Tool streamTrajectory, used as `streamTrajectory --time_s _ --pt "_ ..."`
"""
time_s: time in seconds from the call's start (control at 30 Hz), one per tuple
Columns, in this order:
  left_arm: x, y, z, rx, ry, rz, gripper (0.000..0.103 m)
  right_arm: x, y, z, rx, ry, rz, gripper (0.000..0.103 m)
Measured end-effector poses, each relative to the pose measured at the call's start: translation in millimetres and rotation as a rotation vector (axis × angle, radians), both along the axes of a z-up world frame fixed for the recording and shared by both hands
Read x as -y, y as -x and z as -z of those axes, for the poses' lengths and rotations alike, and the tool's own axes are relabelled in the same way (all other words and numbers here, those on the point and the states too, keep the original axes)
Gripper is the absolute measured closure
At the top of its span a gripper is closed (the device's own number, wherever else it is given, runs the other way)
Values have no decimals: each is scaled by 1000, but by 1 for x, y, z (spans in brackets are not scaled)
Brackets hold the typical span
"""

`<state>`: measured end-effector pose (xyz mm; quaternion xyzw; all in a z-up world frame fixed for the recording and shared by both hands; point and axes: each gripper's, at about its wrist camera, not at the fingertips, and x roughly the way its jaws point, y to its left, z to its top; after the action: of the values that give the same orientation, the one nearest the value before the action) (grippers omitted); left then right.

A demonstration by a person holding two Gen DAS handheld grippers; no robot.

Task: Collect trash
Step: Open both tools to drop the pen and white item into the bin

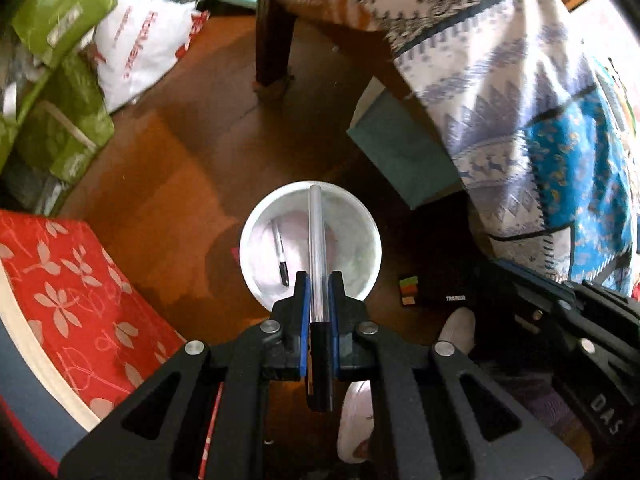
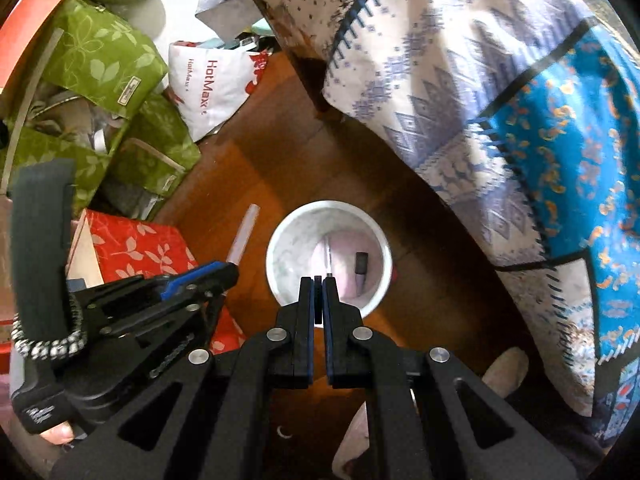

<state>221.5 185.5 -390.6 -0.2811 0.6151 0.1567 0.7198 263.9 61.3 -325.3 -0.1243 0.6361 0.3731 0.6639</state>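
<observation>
I have both tongs pointed steeply down over the white round plastic bin [image 1: 310,246] standing on the brown wooden floor [image 1: 180,184]. My left tongs [image 1: 319,300] are clamped on a clear plastic pen barrel with a black cap end [image 1: 319,248]; the clear length sticks out ahead of the tips across the bin's mouth, and the black end sits back between the blue pads. My right tongs [image 2: 318,296] are pressed together on a small thin dark piece [image 2: 318,294] that barely shows at the tips; I cannot tell what it is. Seen from the right tongs, the bin [image 2: 329,254] lies directly ahead of the tips, with a slim pen refill [image 2: 329,256] and a small black cap-like bit [image 2: 361,263] already at its bottom.

What worries me: in the right view the barrel [image 2: 242,240] seems to lie off to the left of the bin's rim, so letting go early might drop it onto the floor beside the red leaf-patterned box [image 2: 136,248]. A long barrel may also catch the rim and tip out. The right piece is so thin it may cling to a pad instead of dropping.
</observation>
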Motion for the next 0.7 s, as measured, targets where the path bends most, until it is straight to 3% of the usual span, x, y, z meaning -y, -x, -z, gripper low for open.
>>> streamTrajectory --time_s 0.27,0.53,0.7 --pt "-9 3 15 -25 45 -33 93 4 -6 12 -78 -10 8 98" --pt "-3 9 1 -20 7 -7 89 -1 3 7 -8 64 -49 97" --pt "0 16 -24 26 -20 -11 78 6 10 -13 60 53 -73 97"
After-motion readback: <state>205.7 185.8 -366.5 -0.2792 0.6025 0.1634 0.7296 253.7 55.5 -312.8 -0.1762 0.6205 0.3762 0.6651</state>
